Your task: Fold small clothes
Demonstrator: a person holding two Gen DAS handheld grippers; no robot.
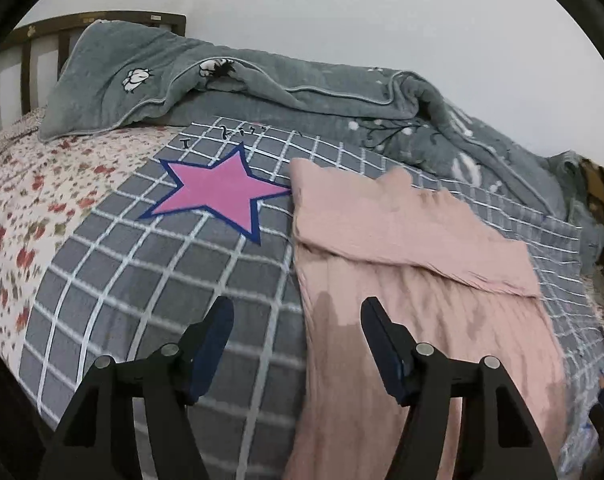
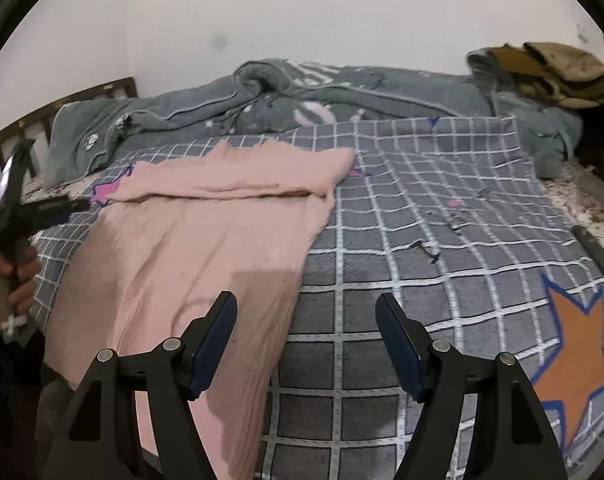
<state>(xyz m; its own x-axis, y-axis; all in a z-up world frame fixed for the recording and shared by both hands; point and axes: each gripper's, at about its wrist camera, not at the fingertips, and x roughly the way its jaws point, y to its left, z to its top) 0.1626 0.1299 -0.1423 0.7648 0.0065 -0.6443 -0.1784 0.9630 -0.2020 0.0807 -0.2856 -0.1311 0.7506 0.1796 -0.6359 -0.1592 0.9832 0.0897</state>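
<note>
Overhead, both grippers, left [image 1: 297, 320] and right [image 2: 306, 314], are hovering tilted downward, jaws apart and gripping nothing, above the pink cloth [image 1: 402, 240].

Dim, soft indoor light, fisheye views

My grippers cast shadows on the pink cloth [image 1: 414, 264]; edges bend, with slight motion blur.

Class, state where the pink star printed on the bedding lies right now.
In the left wrist view the pink star sits on the grey checked cover, left of the pink cloth's folded far end and touching it.
</note>
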